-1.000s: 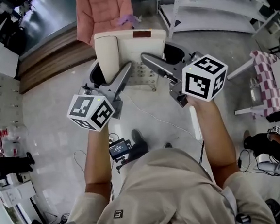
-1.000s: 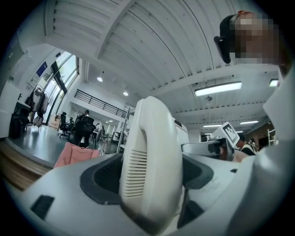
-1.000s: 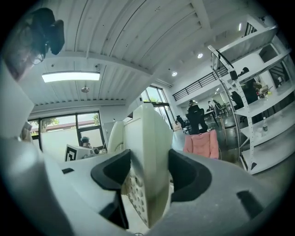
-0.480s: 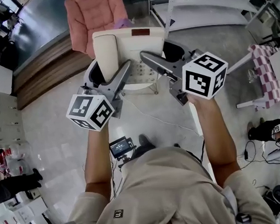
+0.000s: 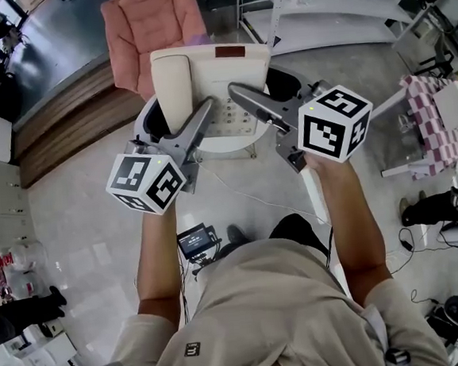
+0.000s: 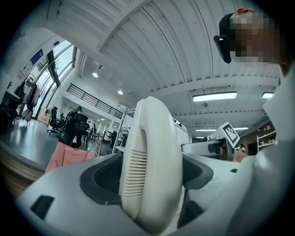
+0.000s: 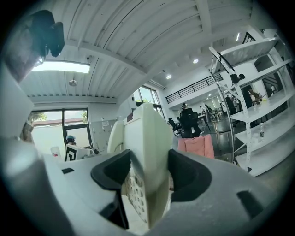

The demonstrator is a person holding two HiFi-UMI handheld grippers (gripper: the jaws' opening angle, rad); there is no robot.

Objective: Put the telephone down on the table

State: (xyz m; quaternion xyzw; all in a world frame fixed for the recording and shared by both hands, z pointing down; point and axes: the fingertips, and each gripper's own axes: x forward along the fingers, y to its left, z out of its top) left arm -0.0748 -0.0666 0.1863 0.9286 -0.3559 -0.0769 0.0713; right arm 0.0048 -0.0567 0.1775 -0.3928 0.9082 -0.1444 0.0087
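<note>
A cream desk telephone (image 5: 217,88) with its handset (image 5: 173,87) on the left side hangs in the air in front of the person, above the floor. My left gripper (image 5: 177,119) is shut on the handset side of the telephone (image 6: 154,175); its jaws press against the handset. On the phone's other edge (image 7: 147,170), beside the keypad (image 7: 133,189), my right gripper (image 5: 265,95) is shut too. No table top shows under the telephone in the head view.
A pink padded chair (image 5: 148,30) stands beyond the phone. White metal shelving (image 5: 341,9) runs along the right, and a checked cloth (image 5: 431,121) lies at the far right. A small device and cables (image 5: 198,241) lie on the tiled floor (image 5: 80,207).
The person has turned slightly: the pink chair and the floor have shifted left and down in the head view. Both grippers keep the telephone in the same hold.
</note>
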